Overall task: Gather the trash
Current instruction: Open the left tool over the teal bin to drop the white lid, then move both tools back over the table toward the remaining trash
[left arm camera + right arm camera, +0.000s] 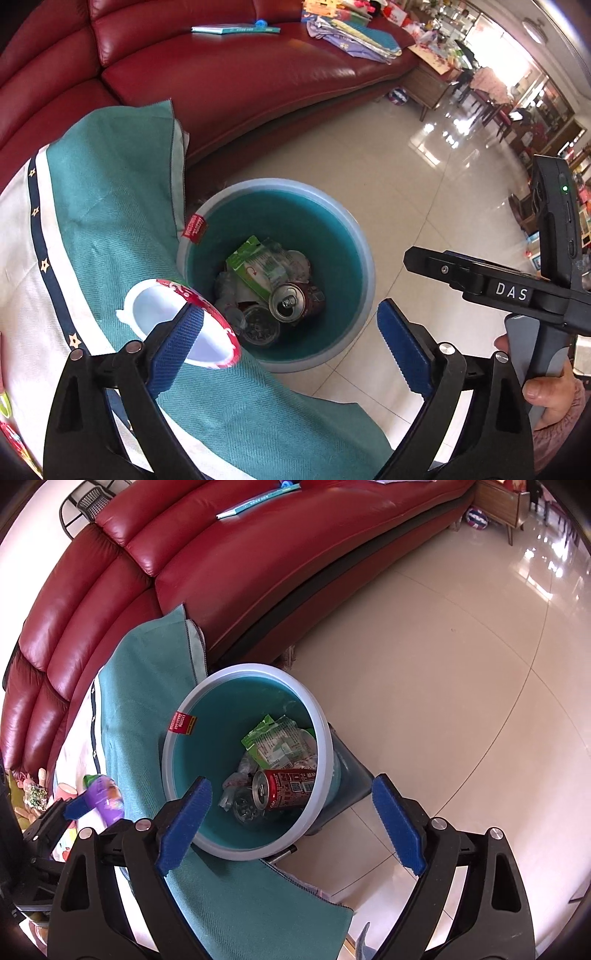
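A round bin (364, 258) with a pale rim and teal inside stands on the floor beside the table. In it lie a red drink can (295, 302), a green packet (255, 266) and a clear plastic cup (260, 326). My left gripper (290, 347) is open wide above the bin's near edge. A white paper cup with a red printed outside (162, 310) sits tilted against its left fingertip (177, 343), over the teal cloth; the other finger is far from it. My right gripper (291, 827) is open and empty above the bin (173, 753), with the can (291, 788) below.
A teal and white cloth (103, 221) covers the table edge next to the bin. A red leather sofa (229, 81) runs behind, with a book (232, 28) and folded fabrics on it. Shiny tiled floor (424, 177) lies to the right. A person's hand (554, 391) holds the right gripper's handle.
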Demonstrator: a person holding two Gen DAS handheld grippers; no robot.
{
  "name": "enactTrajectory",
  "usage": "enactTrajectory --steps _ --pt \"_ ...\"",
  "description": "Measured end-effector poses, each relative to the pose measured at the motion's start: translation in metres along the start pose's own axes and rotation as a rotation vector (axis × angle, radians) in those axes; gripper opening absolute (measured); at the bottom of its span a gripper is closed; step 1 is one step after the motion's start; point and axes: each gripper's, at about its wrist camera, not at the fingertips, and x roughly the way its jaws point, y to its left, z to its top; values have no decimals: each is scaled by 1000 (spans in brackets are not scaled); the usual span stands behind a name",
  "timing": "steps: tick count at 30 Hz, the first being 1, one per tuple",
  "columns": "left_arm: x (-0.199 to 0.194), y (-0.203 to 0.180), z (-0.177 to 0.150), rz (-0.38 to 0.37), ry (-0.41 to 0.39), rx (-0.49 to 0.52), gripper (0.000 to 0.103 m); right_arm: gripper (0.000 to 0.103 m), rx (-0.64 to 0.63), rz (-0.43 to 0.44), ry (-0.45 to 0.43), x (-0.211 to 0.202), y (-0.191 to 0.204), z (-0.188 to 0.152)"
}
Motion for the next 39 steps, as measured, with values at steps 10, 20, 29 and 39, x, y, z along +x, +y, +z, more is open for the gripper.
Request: enactTrajectory --steps 10,20,29,39 --pt "-1 0 0 -56 -12 13 96 85 -4 2 -15 -6 6 -3" --pt "8 -2 10 -34 8 25 96 85 35 -26 -12 -5 -14 2" --pt "-7 11 -6 20 32 -25 96 85 -1 -7 6 -3 -1 -6" --pt "-51 32 -44 44 -12 -74 97 85 -96 1 -9 -26 35 -36"
